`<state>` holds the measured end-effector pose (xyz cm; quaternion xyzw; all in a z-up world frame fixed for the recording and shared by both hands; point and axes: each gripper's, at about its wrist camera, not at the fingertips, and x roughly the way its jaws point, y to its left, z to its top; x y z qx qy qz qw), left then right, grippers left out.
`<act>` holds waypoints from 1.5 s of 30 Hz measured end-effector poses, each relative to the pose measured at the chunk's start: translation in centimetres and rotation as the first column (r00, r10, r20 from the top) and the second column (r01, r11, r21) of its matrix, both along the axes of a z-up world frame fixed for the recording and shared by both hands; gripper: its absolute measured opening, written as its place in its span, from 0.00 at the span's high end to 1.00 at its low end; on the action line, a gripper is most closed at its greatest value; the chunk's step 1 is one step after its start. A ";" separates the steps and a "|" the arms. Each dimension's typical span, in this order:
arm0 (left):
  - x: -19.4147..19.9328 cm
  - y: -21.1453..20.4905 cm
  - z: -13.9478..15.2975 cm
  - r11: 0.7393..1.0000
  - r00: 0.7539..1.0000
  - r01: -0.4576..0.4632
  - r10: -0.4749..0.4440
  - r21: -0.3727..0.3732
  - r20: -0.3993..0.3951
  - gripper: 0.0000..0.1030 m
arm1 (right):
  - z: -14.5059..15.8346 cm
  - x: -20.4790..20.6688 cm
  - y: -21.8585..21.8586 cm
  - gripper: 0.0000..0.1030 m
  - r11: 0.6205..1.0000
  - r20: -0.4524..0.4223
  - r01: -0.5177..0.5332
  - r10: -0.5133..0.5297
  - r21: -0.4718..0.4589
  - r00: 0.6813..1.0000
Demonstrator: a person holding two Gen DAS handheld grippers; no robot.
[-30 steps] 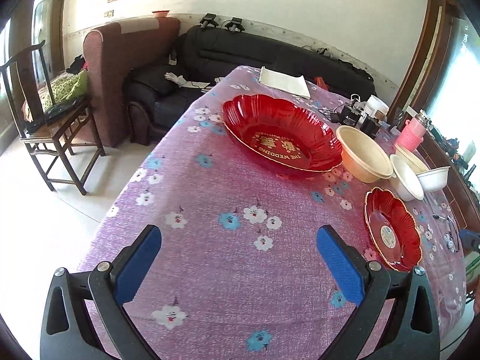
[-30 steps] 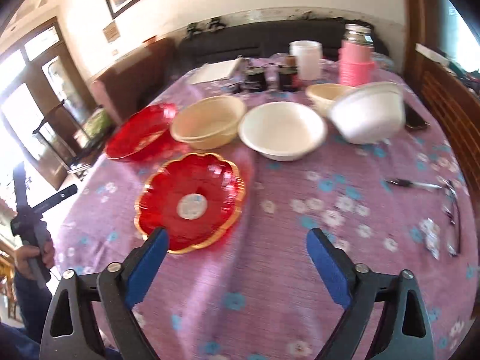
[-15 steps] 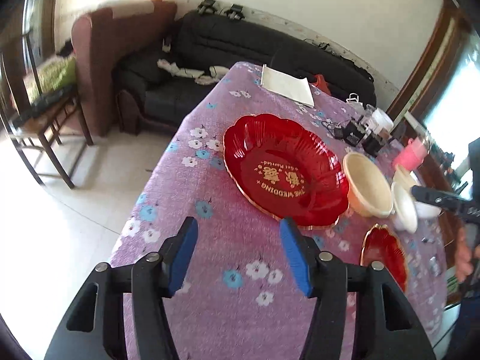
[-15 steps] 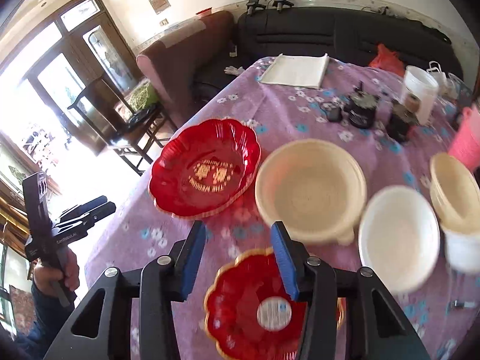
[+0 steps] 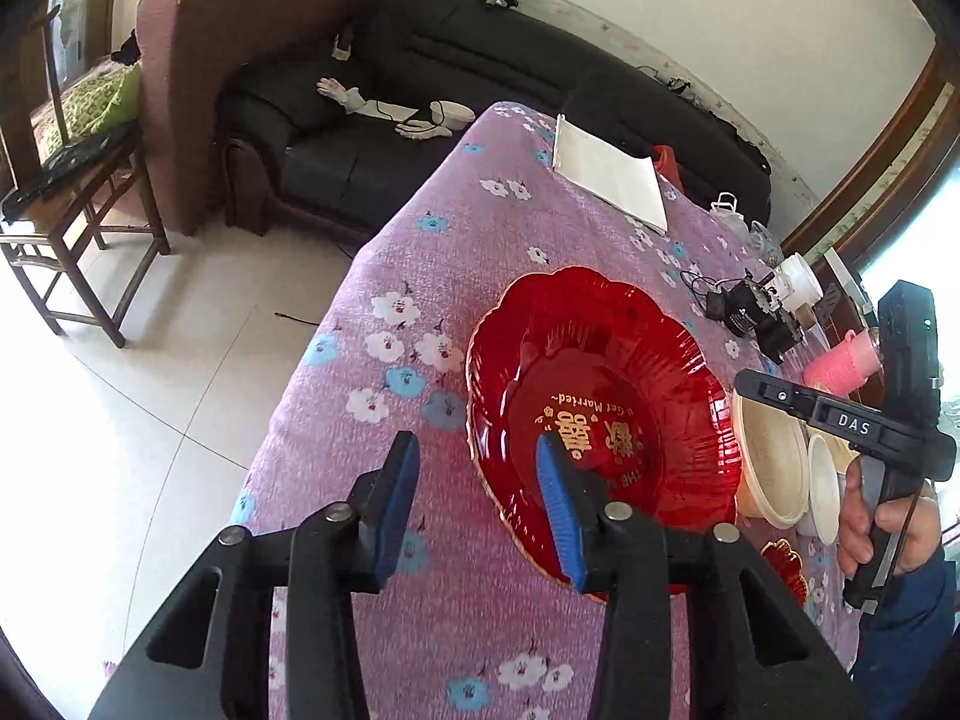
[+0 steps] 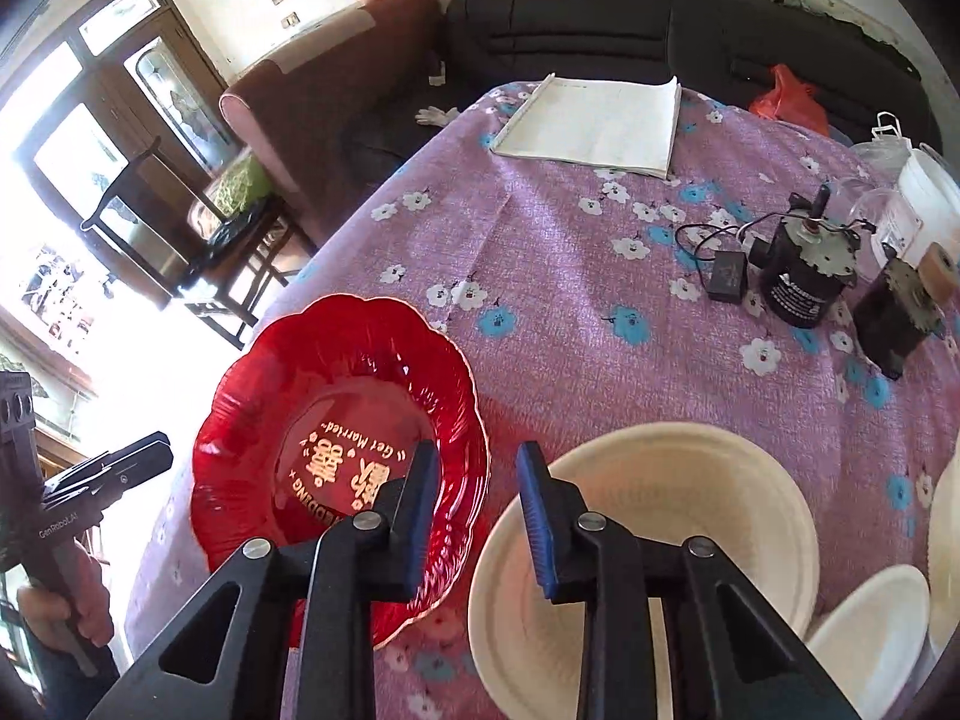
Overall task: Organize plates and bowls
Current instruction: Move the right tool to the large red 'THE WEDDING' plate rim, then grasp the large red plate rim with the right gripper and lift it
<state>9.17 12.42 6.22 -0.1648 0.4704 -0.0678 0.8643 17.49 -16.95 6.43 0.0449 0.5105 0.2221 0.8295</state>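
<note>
A large red scalloped plate (image 5: 606,414) with gold lettering lies on the purple flowered tablecloth (image 5: 480,252). My left gripper (image 5: 474,447) straddles its left rim, jaws closing, pads not touching the rim. My right gripper (image 6: 475,453) straddles the same plate's (image 6: 336,450) right rim, jaws also closing, with a gap left on each side. Its right finger hangs over a cream bowl (image 6: 672,534) beside the plate. A white bowl (image 6: 870,630) sits further right. In the left wrist view a small red plate (image 5: 786,570) peeks out behind the big one.
A white notebook (image 6: 594,120) lies at the table's far end. Black motors with cables (image 6: 798,282), a white tub (image 6: 924,192) and a pink cup (image 5: 840,360) stand at the back right. The table edge drops to the tiled floor (image 5: 120,420) on the left. Beyond are a sofa (image 5: 480,72) and a wooden chair (image 5: 66,192).
Both grippers have moved in on the large red plate from opposite sides. Their jaws have narrowed from wide open and now stand over the plate's rims.
</note>
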 end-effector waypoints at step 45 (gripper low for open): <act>-15.4 0.2 0.2 0.994 0.996 -0.032 0.023 0.106 0.085 0.91 | -0.2 -16.0 1.0 0.94 0.991 -0.037 -0.031 0.036 0.133 0.999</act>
